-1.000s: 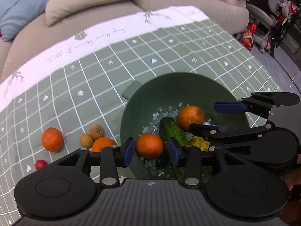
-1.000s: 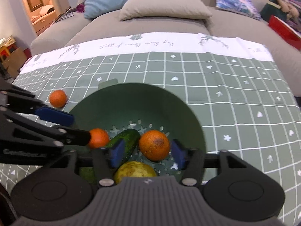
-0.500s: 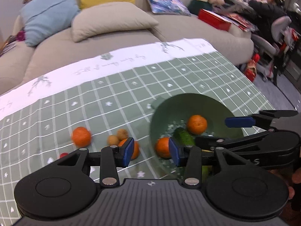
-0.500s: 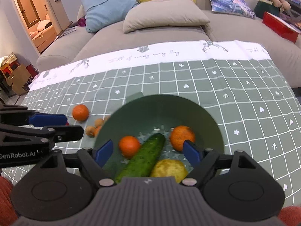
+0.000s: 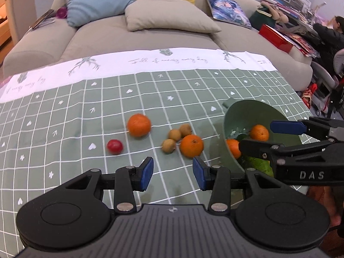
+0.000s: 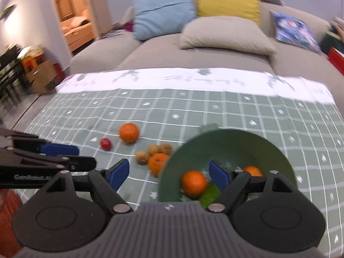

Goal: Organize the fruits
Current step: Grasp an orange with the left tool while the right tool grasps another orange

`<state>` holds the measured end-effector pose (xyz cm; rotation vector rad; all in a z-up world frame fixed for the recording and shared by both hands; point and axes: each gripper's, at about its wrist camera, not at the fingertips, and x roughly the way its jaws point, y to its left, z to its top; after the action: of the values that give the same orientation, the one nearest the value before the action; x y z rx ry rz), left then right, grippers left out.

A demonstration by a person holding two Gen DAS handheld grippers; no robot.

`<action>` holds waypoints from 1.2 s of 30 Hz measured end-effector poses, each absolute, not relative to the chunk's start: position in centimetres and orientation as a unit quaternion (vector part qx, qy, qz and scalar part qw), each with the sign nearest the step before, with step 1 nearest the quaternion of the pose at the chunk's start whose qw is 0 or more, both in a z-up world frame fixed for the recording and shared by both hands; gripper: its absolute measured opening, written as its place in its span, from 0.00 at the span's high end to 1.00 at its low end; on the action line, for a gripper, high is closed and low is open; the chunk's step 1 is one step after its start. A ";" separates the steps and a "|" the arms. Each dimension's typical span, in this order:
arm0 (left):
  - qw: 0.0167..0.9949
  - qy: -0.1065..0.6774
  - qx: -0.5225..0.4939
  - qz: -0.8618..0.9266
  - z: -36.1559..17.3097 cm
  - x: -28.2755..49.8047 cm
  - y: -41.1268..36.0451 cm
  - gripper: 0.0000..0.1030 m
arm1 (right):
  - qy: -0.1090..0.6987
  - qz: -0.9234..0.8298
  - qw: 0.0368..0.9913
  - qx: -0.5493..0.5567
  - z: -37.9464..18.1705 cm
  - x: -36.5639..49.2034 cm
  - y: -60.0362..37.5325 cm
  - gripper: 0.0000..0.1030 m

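A green colander bowl stands on the checked tablecloth and holds two oranges and a cucumber. On the cloth to its left lie two oranges, three small brown fruits and a small red fruit. My left gripper is open and empty, above the cloth in front of the loose fruit. My right gripper is open and empty, at the bowl's near left rim.
A beige sofa with blue, yellow and beige cushions runs along the table's far edge. A cardboard box and a doorway are at far left. Clutter and a seated person are at far right.
Both grippers have pulled back and up from the bowl and swung left. The orange that was between my left fingers now lies in the bowl. My right jaws have opened wider.
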<state>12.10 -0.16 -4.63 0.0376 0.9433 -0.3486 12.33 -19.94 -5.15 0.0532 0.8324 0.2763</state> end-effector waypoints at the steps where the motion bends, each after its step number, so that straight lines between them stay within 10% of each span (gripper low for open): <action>1: 0.877 0.451 0.016 -0.166 -4.7 12.1 0.2 0.52 | 0.405 0.146 0.902 0.016 -5.2 12.5 -19.5 0.28; 12: 0.877 0.449 0.025 -0.171 -5.5 14.0 2.0 0.52 | 0.439 0.247 0.857 -0.112 -6.5 17.3 -15.2 0.54; 36: 0.853 0.488 0.009 -0.185 -10.1 21.4 2.6 0.46 | 0.580 0.292 0.725 -0.230 -14.0 25.9 -12.1 0.62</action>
<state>21.37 2.62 -10.11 0.0179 1.0274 -0.3884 25.86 -12.05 -14.01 -0.5081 1.2789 0.6441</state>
